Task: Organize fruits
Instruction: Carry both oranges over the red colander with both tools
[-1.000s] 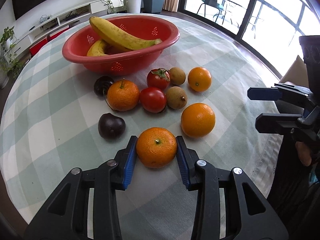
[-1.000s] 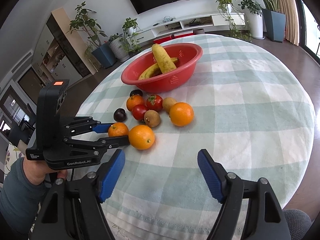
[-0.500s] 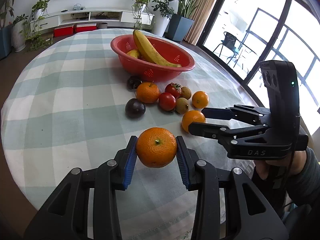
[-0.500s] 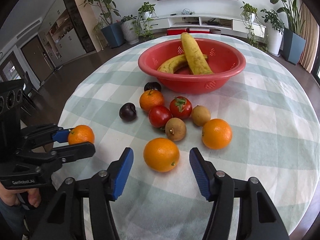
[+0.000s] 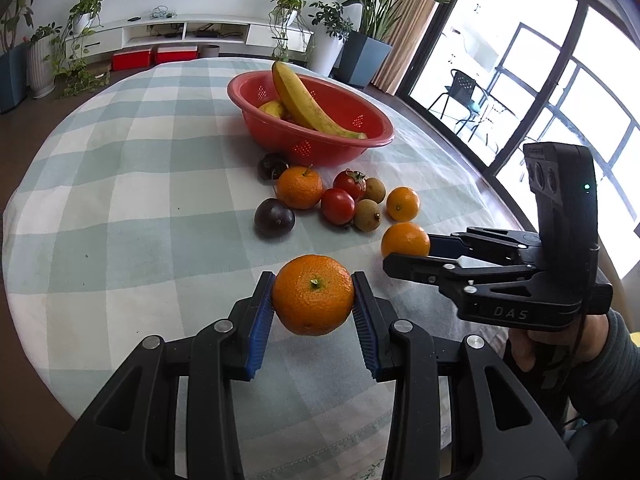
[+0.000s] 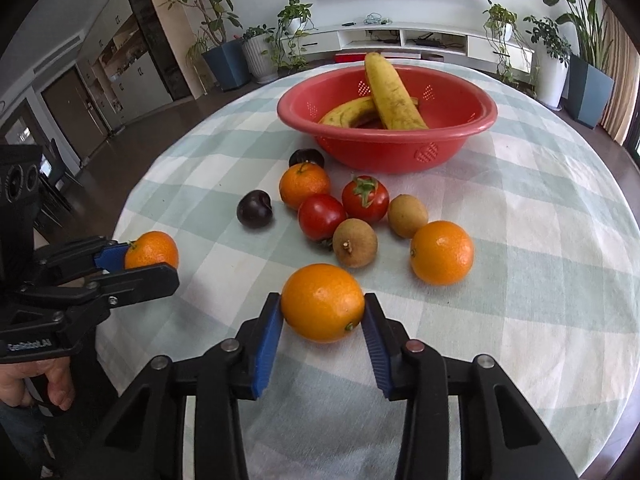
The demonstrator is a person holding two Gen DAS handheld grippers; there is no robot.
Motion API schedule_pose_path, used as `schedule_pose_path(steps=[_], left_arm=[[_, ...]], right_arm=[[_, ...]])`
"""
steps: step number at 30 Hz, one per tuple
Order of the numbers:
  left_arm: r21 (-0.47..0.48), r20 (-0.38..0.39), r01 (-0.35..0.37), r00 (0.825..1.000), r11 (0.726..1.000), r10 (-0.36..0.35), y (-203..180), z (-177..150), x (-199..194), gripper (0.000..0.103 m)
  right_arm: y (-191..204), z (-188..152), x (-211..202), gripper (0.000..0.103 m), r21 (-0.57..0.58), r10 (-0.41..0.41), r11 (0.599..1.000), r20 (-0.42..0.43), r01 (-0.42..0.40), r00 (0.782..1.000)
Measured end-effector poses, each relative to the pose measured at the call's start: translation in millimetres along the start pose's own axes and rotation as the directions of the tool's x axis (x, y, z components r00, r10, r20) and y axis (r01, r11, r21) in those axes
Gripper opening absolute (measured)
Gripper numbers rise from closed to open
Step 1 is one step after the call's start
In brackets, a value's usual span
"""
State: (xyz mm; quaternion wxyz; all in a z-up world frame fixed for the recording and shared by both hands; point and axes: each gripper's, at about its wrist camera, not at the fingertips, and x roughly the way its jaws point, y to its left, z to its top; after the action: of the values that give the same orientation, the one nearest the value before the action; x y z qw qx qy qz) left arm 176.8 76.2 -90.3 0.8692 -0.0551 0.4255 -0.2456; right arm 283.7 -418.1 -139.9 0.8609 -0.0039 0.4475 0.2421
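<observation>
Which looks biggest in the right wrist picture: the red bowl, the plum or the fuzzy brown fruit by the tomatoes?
1. red bowl
2. fuzzy brown fruit
3. plum
The last two look close, and the plum lies a bit farther away, so that order is unsure.

"DAS" — raised letters on right gripper (image 5: 406, 251) body; "GenRobot.AI" — partly cut, on left gripper (image 6: 138, 262) body.

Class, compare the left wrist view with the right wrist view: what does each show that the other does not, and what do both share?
Only the left wrist view shows the balcony windows and the outdoor chair.
Only the right wrist view shows the dark cabinets and the left gripper from outside.
Both share the red basket with bananas, two tomatoes, and an orange the right gripper's jaws have just been closing around.
</observation>
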Motion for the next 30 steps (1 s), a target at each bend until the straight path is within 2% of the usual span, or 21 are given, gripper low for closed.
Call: schedule_pose_path(steps=[7, 14, 20, 24, 30], left_arm=[[0.021, 0.026, -0.010, 1.000, 1.000, 0.010, -5, 24, -9, 0.035], [0.054, 0.081, -0.031, 0.996, 0.998, 0.026, -9, 63, -26, 0.035], [0.089, 0.113, -0.066, 0.992, 0.994, 0.056, -7, 113, -28, 0.035], [0.115, 0.108, -0.078, 0.992, 0.990, 0.066, -10, 147, -15, 0.035], [0.153, 0.051, -0.102, 0.994, 0.983, 0.095, -16, 180, 33, 0.035]], right_arm=[[-34, 14, -50, 0.043, 0.125, 0.051, 0.990, 0.119, -0.066, 0.992], [-79, 32, -101, 0.043, 0.195, -0.025, 0.981, 0.229, -0.021, 0.973], [-110, 61, -126, 0.043, 0.219, -0.075, 0.976, 0.286, 0.011, 0.955], [-111, 94, -127, 0.043, 0.179, -0.078, 0.984, 0.310, 0.022, 0.948], [-94, 141, -87, 0.043, 0.094, -0.031, 0.996, 0.254, 0.008, 0.967]])
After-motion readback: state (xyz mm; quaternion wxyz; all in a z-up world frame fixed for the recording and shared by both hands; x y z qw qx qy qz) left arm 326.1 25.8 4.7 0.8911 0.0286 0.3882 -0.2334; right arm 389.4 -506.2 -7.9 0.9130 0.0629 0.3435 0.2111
